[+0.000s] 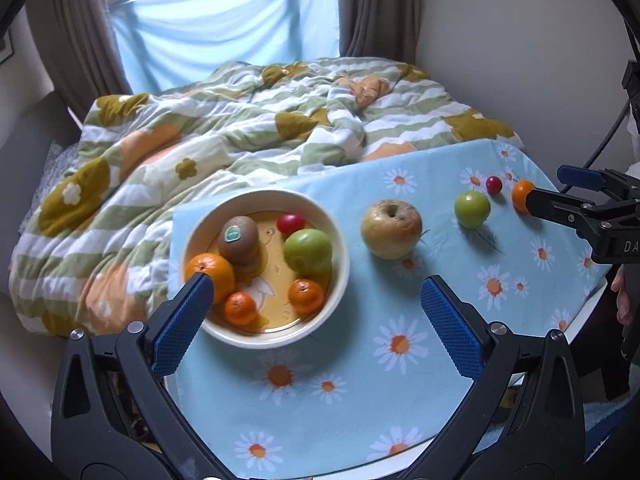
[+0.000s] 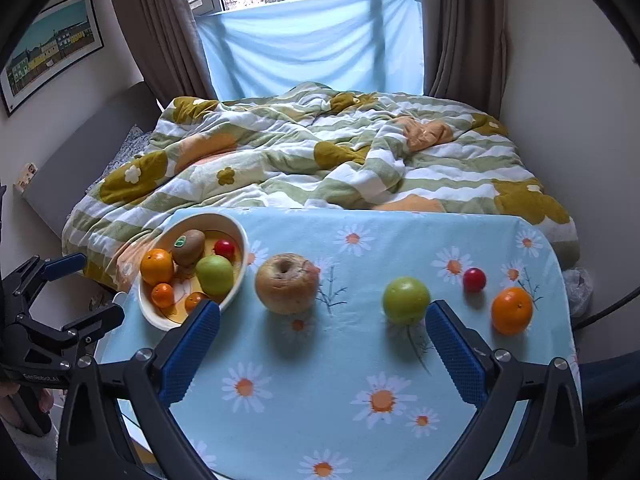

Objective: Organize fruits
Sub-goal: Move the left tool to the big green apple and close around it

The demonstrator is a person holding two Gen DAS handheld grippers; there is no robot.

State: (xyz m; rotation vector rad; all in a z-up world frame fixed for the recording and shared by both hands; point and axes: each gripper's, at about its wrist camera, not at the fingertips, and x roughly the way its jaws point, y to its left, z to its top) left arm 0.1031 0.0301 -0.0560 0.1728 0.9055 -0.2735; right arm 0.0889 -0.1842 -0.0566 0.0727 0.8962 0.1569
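Item 1, bowl [image 1: 338, 240]: round, cream, smooth-walled, yellow printed floor. It sits just ahead of my left gripper [image 1: 316, 308], nearest its left finger. It holds a fuzzy brown kiwi [image 1: 238, 240] with a sticker, a green apple [image 1: 308, 252], a small red fruit [image 1: 291, 223] and three oranges [image 1: 210, 272]; I judge these already sorted.

Item 2, loose fruit, lying in a row on the tablecloth [image 2: 320, 392], apart from one another and presumably awaiting the bowl:
- yellow apple [image 2: 287, 283], large, dull, blotched and wrinkled at the stem hollow, ahead of and between my right gripper's [image 2: 322, 334] fingers, nearer the left one;
- green fruit [image 2: 406, 300], glossy and round, just beyond my right finger's tip;
- red fruit [image 2: 474, 279], small and shiny, farther out to the right;
- orange [image 2: 512, 310], dimpled skin, outermost right.

Item 3, grippers: both have their blue ribbed pads spread wide and hold nothing. My right one hovers low over the cloth behind the row, placed, I judge, to take the green fruit or the yellow apple.

Item 4, tablecloth: pale blue daisy print, soft, flat. Round fruit may roll on it.
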